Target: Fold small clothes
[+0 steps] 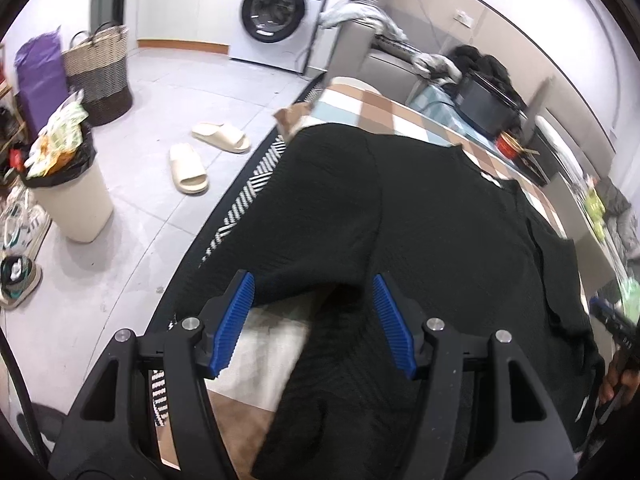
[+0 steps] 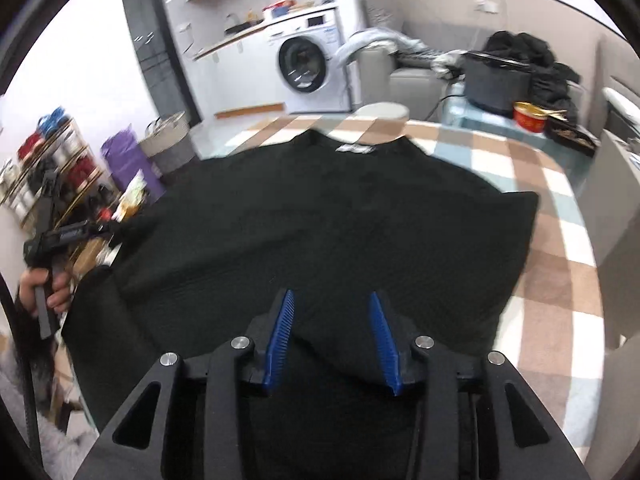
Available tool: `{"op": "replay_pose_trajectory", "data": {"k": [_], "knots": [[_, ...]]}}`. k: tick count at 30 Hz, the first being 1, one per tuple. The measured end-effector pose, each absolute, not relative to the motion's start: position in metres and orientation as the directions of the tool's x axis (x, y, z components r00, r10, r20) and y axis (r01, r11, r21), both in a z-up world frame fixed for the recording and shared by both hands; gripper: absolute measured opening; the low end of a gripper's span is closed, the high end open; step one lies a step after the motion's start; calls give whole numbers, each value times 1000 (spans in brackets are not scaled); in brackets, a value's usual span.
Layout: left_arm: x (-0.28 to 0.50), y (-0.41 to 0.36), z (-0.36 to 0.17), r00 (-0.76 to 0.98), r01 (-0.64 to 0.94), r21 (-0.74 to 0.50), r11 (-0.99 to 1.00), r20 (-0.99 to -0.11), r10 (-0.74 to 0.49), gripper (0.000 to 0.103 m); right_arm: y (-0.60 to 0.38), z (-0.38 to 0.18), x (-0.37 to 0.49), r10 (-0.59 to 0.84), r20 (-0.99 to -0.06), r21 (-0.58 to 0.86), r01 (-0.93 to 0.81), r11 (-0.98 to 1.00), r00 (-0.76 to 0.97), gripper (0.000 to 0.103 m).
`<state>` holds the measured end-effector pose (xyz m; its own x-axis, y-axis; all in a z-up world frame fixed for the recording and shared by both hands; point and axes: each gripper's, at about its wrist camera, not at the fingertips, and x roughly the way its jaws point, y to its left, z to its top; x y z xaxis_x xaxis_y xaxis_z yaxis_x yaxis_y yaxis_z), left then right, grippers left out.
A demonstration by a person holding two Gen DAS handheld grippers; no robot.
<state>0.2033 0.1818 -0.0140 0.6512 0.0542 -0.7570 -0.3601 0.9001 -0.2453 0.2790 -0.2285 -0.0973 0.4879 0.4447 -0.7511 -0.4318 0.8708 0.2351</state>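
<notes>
Black knit top (image 2: 320,208) spread flat on a checked cloth (image 2: 552,248) of brown, white and pale blue squares, neck away from the cameras with a white label (image 2: 355,148) at the collar. One sleeve reaching out to the right in the right wrist view, squared off at its end. Near hem bunched slightly, rising in a soft fold between the blades of both tools.

Left gripper (image 1: 314,322) hanging tilted down over the near left part of the garment, blue ribbed pads well apart, not pinching; a raised edge of fabric lying between them, with a patch of bare cloth showing under the left pad. Right gripper (image 2: 331,340) likewise parted, pads standing clear on either side of a hump of black knit, nothing clamped. From the right wrist view, a hand (image 2: 44,288) wrapped round the black handle of the other tool at far left.

Beyond the cloth: a black-and-white patterned rug (image 1: 240,204) edging a pale tiled floor, two cream slides (image 1: 204,156), a cream bin (image 1: 76,204) stuffed with wrappers, a woven basket (image 1: 100,72), a white washing machine (image 1: 280,16). Toward the back right, a red tin (image 2: 530,116) and a dark heap of clothing (image 2: 532,60) by a black box.
</notes>
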Motion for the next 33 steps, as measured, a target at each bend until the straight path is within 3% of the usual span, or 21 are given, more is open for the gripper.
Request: {"op": "replay_pose_trajectory", "data": {"k": [4, 12, 18, 24, 27, 29, 33], "knots": [[195, 206, -21, 642, -435, -323, 841, -766, 38, 59, -228, -125, 288, 355, -849, 200, -384, 902, 393, 41], [178, 248, -47, 621, -543, -430, 722, -784, 1, 59, -240, -120, 275, 379, -821, 237, -349, 907, 428, 43], [190, 264, -70, 562, -598, -398, 696, -827, 9, 59, -241, -122, 269, 375, -818, 239, -335, 911, 436, 45], [205, 280, -91, 588, -576, -533, 619, -797, -139, 60, -245, -124, 266, 368, -822, 238, -323, 916, 436, 46], [208, 279, -95, 614, -552, -583, 596, -768, -182, 43, -246, -124, 266, 368, -821, 242, -318, 917, 437, 46], [207, 276, -92, 646, -534, -600, 596, -744, -170, 24, -246, -124, 266, 369, -820, 242, -318, 917, 438, 46], [206, 269, -71, 686, -520, -554, 650, -724, -69, 14, -248, -123, 265, 371, -817, 247, -313, 917, 442, 46]]}}
